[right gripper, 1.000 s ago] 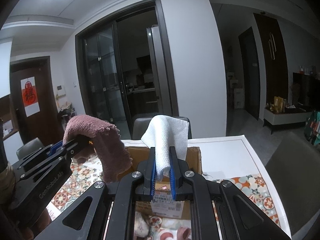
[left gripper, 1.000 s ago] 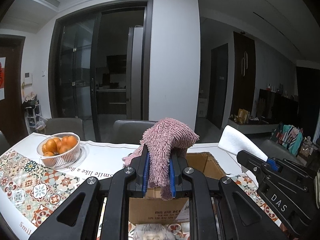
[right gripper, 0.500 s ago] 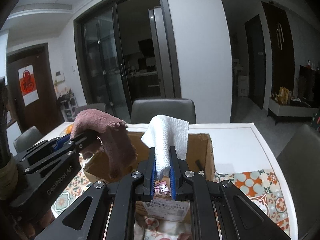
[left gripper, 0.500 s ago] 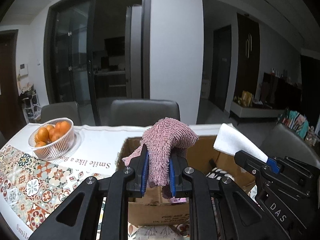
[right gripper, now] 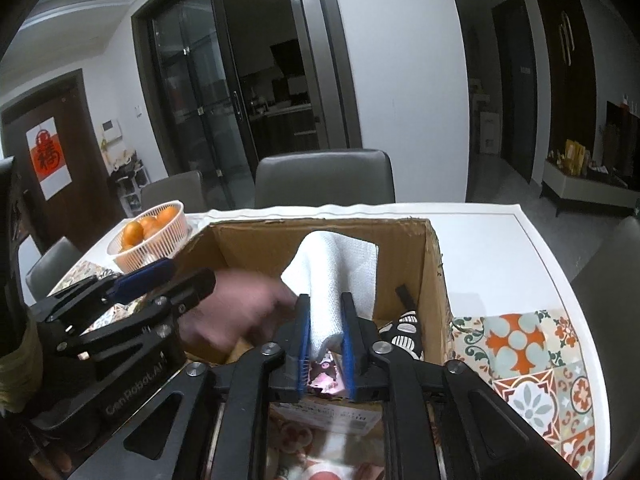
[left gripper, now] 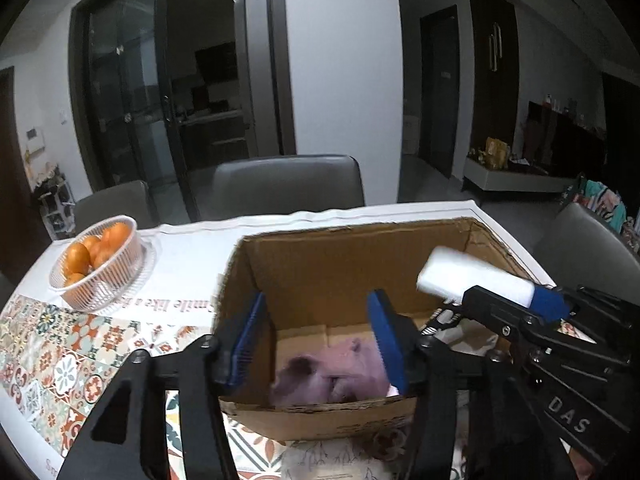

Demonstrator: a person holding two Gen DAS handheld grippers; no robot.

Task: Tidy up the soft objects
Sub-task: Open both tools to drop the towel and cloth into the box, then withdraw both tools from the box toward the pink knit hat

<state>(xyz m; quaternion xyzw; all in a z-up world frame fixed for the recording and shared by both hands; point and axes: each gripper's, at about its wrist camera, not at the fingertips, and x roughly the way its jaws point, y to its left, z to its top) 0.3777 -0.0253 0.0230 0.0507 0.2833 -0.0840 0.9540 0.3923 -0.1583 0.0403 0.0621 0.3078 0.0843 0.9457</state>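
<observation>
An open cardboard box [left gripper: 344, 256] stands on the table in front of me. My left gripper [left gripper: 316, 320] is open and empty above it. The pink fuzzy cloth [left gripper: 340, 372] lies blurred inside the box below the blue pads. My right gripper [right gripper: 325, 312] is shut on a folded white cloth [right gripper: 340, 276] and holds it over the box [right gripper: 434, 280]. It shows at the right in the left wrist view [left gripper: 472, 284]. The left gripper [right gripper: 160, 284] shows in the right wrist view at the box's left side, with the pink cloth blurred beside it.
A white basket of oranges [left gripper: 100, 264] stands on the table's far left, also in the right wrist view [right gripper: 150, 240]. A patterned tablecloth [right gripper: 532, 360] covers the table. Grey chairs [left gripper: 288, 180] stand behind the table. A black and white patterned item [right gripper: 404, 332] lies in the box.
My left gripper opened and the pink cloth dropped into the box. Both grippers tilted down over the box. The right gripper still holds the white cloth.
</observation>
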